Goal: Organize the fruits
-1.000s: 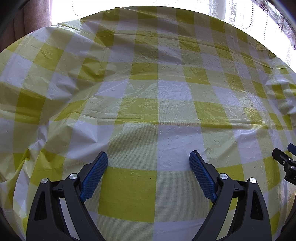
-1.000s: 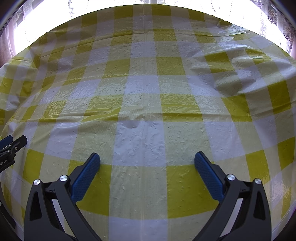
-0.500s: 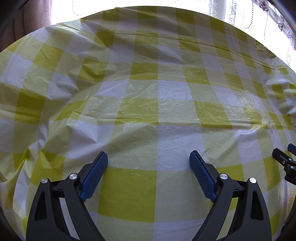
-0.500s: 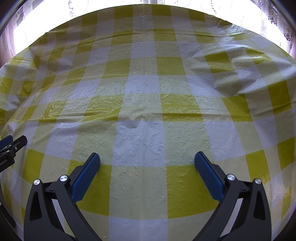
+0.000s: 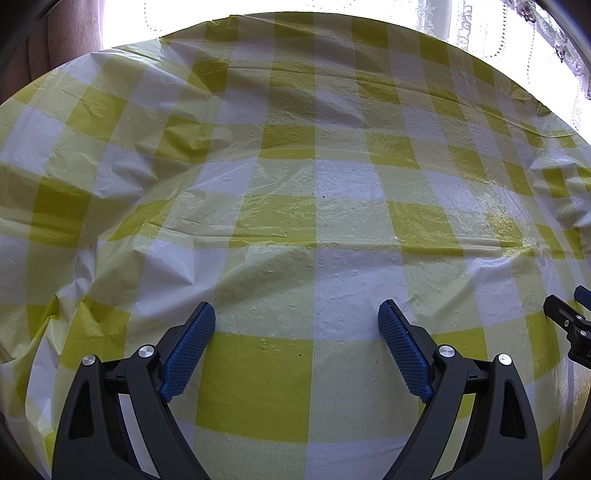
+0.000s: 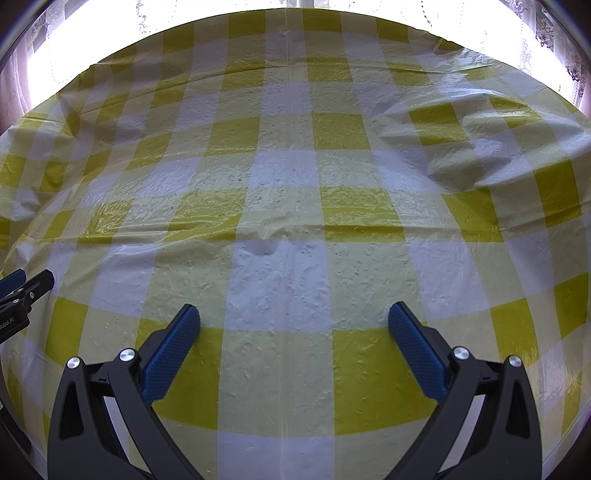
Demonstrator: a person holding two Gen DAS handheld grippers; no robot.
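While both grippers hang tilted down over the table, neither has anything between its jaws. The left gripper [image 5: 297,314] has its jaws wide apart, the two blue ribbed pads [image 5: 188,349] splayed outward over a yellow square and a white square of the cloth [image 5: 314,177]. The right gripper [image 6: 293,317] stands the same way in its own view, jaws wide apart, blue pads [image 6: 171,349] angled out, bare cloth [image 6: 288,166] between them.

The cloth is a thin, shiny plastic sheet in yellow, pale yellow and white checks. It covers the whole table and is creased. In the left wrist view it puckers in folds at the left edge, and a long ridge runs across the middle. In the right wrist view a raised hump of loose cloth sits at the far right, and a fold line runs across the middle.

At the right edge of the left wrist view, one black finger of the right gripper shows with a bit of blue beside it. At the left edge of the right wrist view, part of the left gripper [image 6: 22,295] shows in the same manner, so the two tools are side by side, apart.

Bright window light and lace curtain [image 5: 480,33] line the far edge of the table.

No fruit shows in either view, so where it lies cannot be told.
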